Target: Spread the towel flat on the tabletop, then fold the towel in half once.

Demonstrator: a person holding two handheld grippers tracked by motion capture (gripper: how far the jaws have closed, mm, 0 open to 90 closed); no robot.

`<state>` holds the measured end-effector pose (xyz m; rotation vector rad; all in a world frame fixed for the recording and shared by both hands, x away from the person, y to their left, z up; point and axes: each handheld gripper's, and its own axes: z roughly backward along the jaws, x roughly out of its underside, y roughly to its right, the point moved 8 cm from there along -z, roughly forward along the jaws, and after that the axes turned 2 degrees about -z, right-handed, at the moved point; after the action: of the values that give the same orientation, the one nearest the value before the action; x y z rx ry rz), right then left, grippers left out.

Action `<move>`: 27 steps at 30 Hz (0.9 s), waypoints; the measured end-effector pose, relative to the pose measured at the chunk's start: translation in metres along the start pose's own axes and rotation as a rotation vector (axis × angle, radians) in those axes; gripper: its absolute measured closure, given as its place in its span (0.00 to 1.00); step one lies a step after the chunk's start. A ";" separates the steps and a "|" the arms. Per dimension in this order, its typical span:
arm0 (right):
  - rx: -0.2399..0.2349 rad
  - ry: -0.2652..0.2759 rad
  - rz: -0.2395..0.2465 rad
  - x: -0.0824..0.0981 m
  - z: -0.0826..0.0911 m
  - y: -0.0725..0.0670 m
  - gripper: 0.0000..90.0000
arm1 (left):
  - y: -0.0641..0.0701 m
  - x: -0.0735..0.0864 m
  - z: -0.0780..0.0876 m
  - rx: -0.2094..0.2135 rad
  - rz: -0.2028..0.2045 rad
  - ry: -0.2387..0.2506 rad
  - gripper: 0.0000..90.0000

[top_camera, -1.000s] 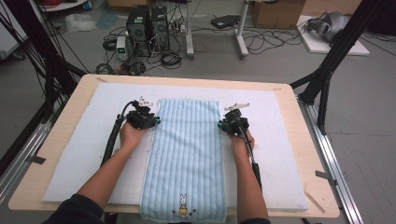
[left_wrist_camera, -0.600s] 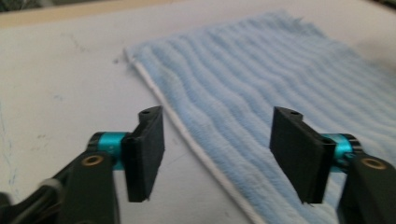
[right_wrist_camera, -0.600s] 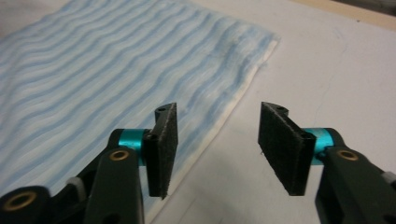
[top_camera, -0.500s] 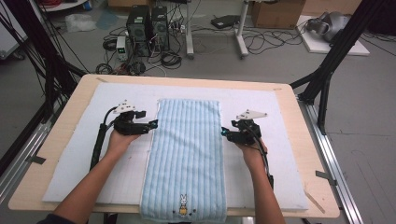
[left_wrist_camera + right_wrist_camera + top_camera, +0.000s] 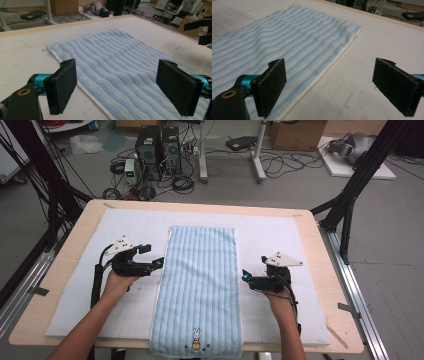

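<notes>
towel (image 5: 199,285): long axis runs away from the person, between both grippers
left gripper (image 5: 159,262): just beside its left edge, jaws just opened, empty
right gripper (image 5: 245,276): just beside its right edge, jaws just opened, empty

Bare white mat (image 5: 280,237) lies open on both sides of the flat blue towel (image 5: 200,270).
</notes>
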<state>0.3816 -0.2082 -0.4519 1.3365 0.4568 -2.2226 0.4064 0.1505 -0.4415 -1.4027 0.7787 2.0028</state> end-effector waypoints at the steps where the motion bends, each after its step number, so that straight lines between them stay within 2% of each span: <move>1: 0.001 0.003 -0.001 0.000 0.001 0.000 0.13 | 0.000 0.001 0.001 -0.001 0.000 -0.001 0.20; 6: 0.019 -0.007 0.030 0.000 0.001 0.000 0.12 | 0.000 0.004 0.006 -0.021 -0.002 -0.005 0.20; 12: 0.022 0.006 0.000 -0.001 0.000 0.003 0.12 | -0.004 0.004 0.005 -0.021 0.006 0.003 0.21; 19: 0.038 -0.002 0.006 0.001 -0.001 0.005 0.12 | -0.009 0.003 0.006 -0.034 0.023 0.007 0.21; 27: 0.029 -0.001 -0.010 0.002 0.000 0.004 0.12 | -0.010 0.005 0.003 -0.043 0.030 -0.017 0.21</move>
<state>0.3830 -0.2120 -0.4542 1.3513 0.4329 -2.2455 0.4108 0.1601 -0.4469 -1.4039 0.7575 2.0629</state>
